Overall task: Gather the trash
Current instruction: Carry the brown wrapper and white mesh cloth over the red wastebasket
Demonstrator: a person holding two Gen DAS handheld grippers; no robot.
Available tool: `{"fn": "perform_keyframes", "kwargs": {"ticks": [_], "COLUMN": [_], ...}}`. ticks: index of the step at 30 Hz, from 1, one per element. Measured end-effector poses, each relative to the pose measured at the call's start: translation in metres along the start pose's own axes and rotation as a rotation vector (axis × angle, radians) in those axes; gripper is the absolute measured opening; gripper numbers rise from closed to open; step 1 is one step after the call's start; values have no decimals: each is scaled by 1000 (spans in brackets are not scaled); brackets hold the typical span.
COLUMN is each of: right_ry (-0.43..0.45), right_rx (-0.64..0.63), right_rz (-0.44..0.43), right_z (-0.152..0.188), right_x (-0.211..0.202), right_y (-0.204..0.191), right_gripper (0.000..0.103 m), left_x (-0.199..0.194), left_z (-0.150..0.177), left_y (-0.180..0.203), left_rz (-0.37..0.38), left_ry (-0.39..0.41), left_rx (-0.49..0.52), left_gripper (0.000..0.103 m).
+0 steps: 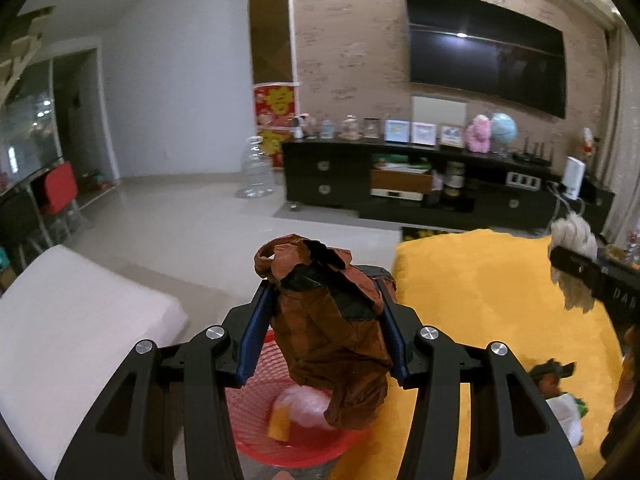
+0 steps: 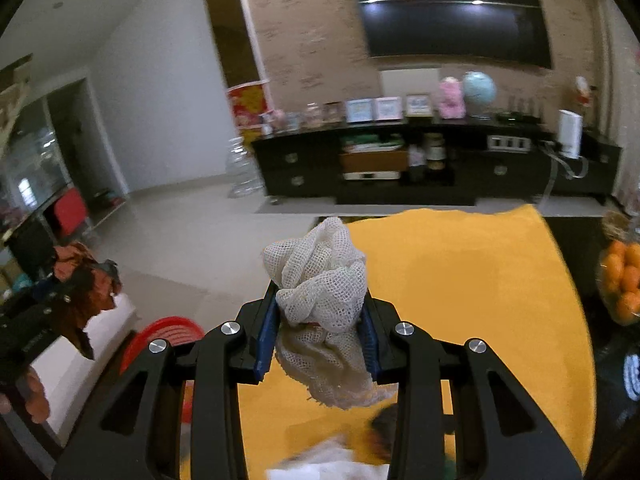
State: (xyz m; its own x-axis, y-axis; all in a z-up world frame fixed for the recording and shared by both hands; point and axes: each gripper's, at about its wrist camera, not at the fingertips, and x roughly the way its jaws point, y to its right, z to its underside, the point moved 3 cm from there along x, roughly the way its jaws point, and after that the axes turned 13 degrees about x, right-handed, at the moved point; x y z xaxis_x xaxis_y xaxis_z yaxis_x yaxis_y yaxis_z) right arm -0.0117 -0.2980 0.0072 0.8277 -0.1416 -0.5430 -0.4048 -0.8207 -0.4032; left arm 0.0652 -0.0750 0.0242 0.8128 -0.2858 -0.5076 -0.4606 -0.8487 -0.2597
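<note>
In the left wrist view my left gripper [image 1: 326, 300] is shut on a crumpled brown and black wrapper [image 1: 332, 344], which hangs above a red mesh bin [image 1: 256, 412] that holds a clear bag and a yellow piece. In the right wrist view my right gripper [image 2: 322, 316] is shut on a crumpled white mesh cloth [image 2: 324, 280] above the yellow cloth-covered table [image 2: 460, 292]. The left gripper with its wrapper [image 2: 86, 284] shows at the left of the right wrist view, near the bin's rim [image 2: 168, 330]. The right gripper's cloth [image 1: 572, 240] shows at the right edge of the left wrist view.
More scraps [image 1: 554, 376] lie on the yellow table [image 1: 492, 300] near its front. A white cushion [image 1: 68, 328] lies left of the bin. A bowl of oranges [image 2: 622, 280] stands at the right. A dark TV cabinet [image 1: 420, 180] lines the far wall.
</note>
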Motion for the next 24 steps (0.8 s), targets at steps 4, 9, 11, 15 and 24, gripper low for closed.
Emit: {"fn": "perform_keyframes", "kwargs": {"ticks": [4, 9, 11, 15, 24], "right_ry": [-29, -42, -43, -95, -160], "right_rx": [-62, -132, -149, -162, -212], "right_rz": [-59, -120, -133, -149, -184], "right_z": [-3, -2, 3, 14, 38], "right_x": [16, 33, 36, 55, 75], "right_y": [-37, -72, -77, -85, -113], "right_gripper": [34, 34, 34, 34, 34], "left_x": [8, 21, 27, 35, 56], "left_z": [9, 18, 24, 34, 61], "left_y": [-21, -34, -38, -44, -49], "left_rz": [-27, -42, -35, -42, -25], "left_ry": [-18, -50, -73, -102, -176], "left_rx": [-36, -42, -53, -58, -52], "left_gripper": [48, 48, 48, 48, 48]}}
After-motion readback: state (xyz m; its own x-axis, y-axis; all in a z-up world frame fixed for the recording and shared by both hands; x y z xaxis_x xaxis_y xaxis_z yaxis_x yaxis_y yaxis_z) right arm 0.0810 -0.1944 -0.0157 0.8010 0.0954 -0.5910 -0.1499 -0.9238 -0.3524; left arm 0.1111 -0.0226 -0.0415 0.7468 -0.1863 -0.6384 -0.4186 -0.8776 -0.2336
